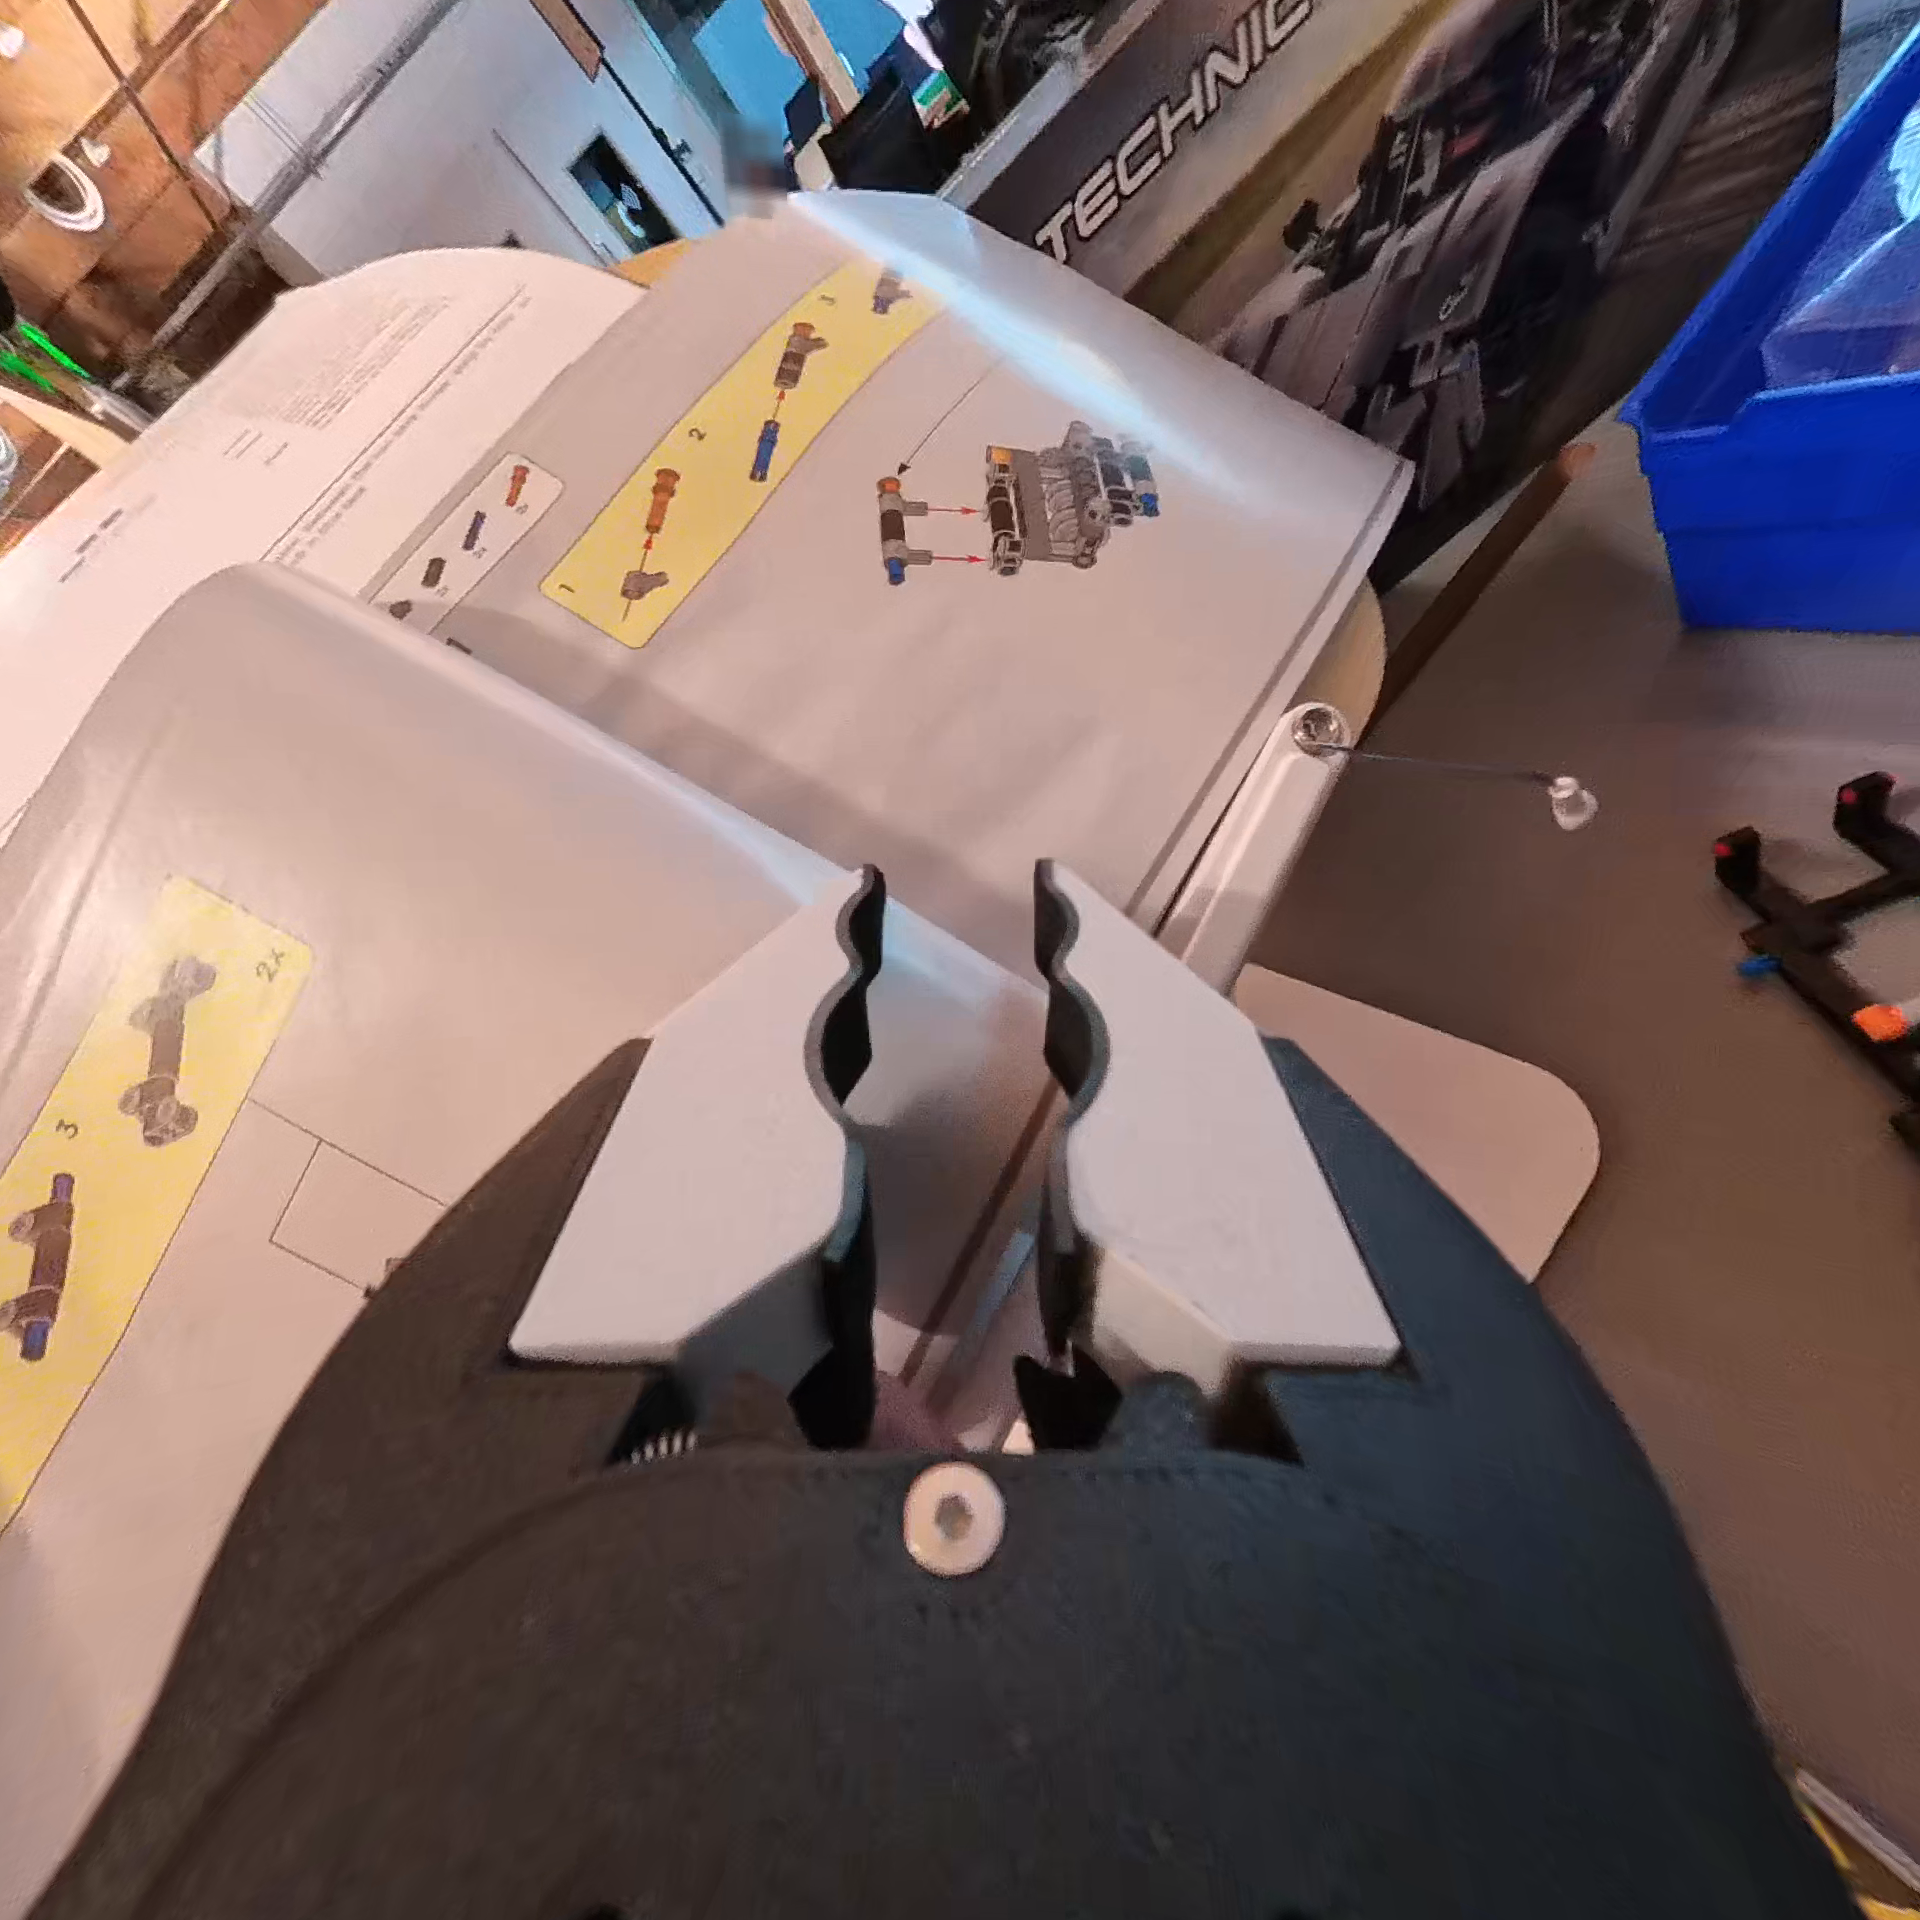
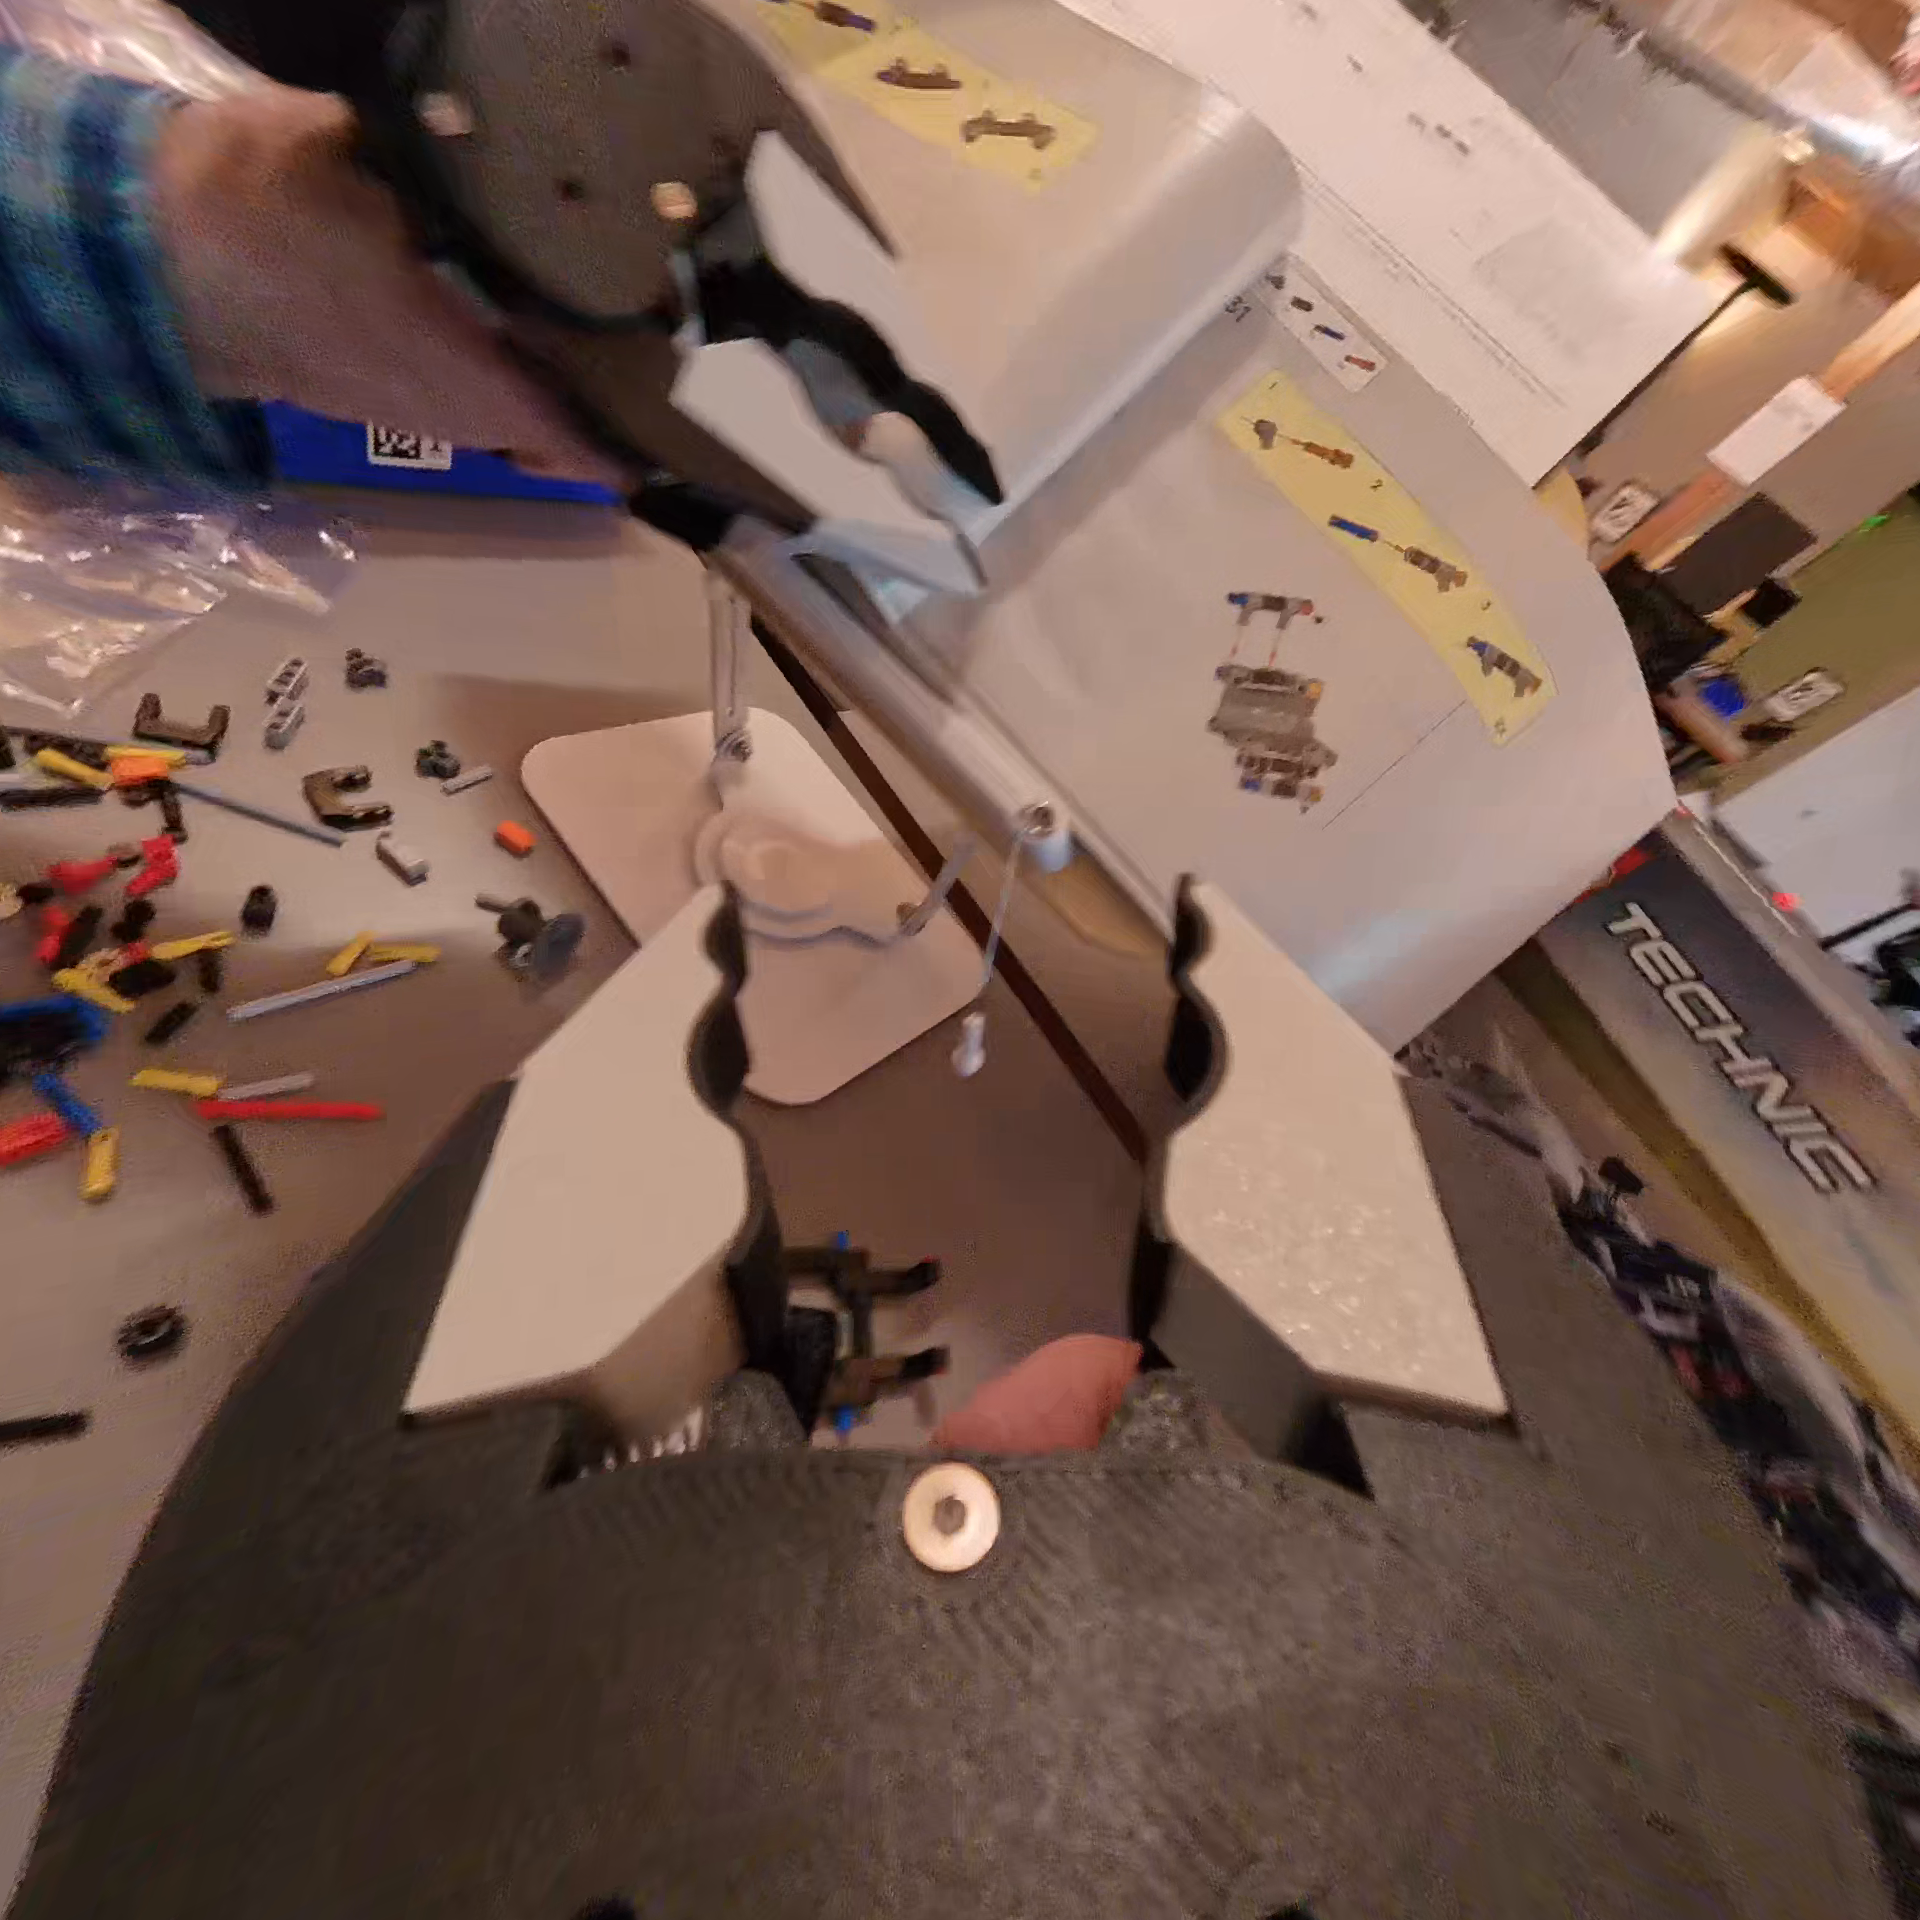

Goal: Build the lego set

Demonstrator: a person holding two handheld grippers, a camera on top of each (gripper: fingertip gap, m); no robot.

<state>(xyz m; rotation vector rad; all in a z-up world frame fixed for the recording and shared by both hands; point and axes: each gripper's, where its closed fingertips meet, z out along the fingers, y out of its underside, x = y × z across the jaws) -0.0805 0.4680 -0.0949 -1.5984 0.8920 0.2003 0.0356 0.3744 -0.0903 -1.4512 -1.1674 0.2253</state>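
The instruction booklet (image 1: 935,644) stands open on a white book stand (image 2: 644,790). One page (image 1: 416,790) curls up off it on the left. My left gripper (image 1: 961,883) is open a little, close over the booklet's lower edge beside the curled page; I cannot tell whether it touches the paper. It also shows in the right wrist view (image 2: 914,447), against that page. My right gripper (image 2: 951,904) is wide open and empty above the table. A small black lego assembly (image 2: 862,1320) lies on the table below it. Loose lego pieces (image 2: 156,935) are scattered at the left.
The set's box (image 2: 1745,1060) lies behind the stand. A blue bin (image 1: 1787,416) stands at the right. A clear plastic bag (image 2: 125,582) lies far left. Another black lego assembly (image 1: 1829,935) lies at the right. A sleeved arm (image 2: 94,270) holds the left gripper. About 15 centimetres separates my left fingertips from my right. Both grippers' tips are roughly 25 centimetres from the small black lego assembly (image 2: 862,1320). Seen from the left wrist view (image 1: 1841,904) as well.
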